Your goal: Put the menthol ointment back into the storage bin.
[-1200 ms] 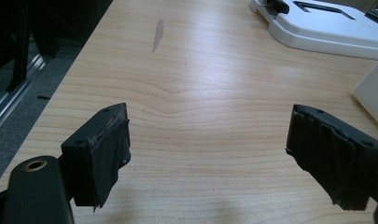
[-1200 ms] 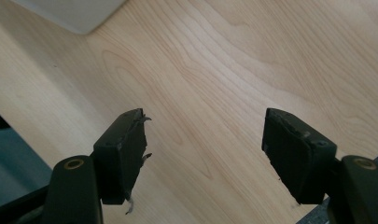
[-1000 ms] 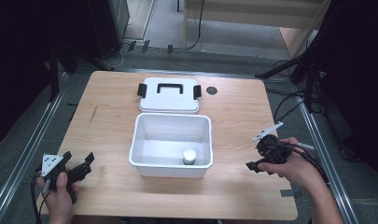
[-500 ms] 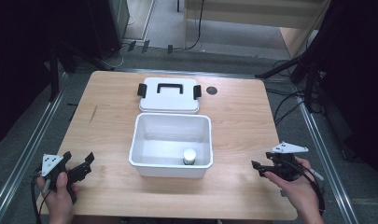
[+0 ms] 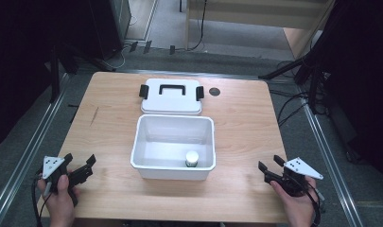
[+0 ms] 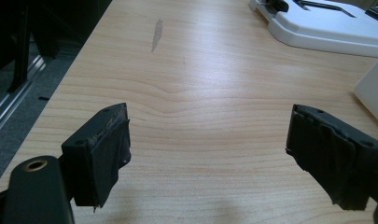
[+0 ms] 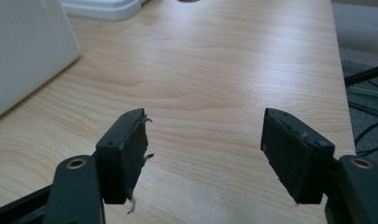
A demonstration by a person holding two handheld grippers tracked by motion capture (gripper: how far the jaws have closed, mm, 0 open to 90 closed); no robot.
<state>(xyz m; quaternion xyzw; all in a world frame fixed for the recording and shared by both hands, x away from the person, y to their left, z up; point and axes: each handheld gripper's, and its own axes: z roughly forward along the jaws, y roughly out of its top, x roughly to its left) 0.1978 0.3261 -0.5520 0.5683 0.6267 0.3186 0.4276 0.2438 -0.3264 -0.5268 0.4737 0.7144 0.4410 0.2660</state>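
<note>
Both grippers, left (image 5: 82, 166) and right (image 5: 269, 170), rest released on the bench (image 5: 246, 123). Between them sits an open box (image 5: 172, 163); its lid (image 5: 170, 97) lies beyond, best lifted level.

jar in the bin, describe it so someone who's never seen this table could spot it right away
On the wooden table sits an open white bin, with its lid lying flat just beyond it. The jar stands upright on the bin's floor, near the front wall and toward the right. It is the one thing inside: small and round with a pale top.
</note>
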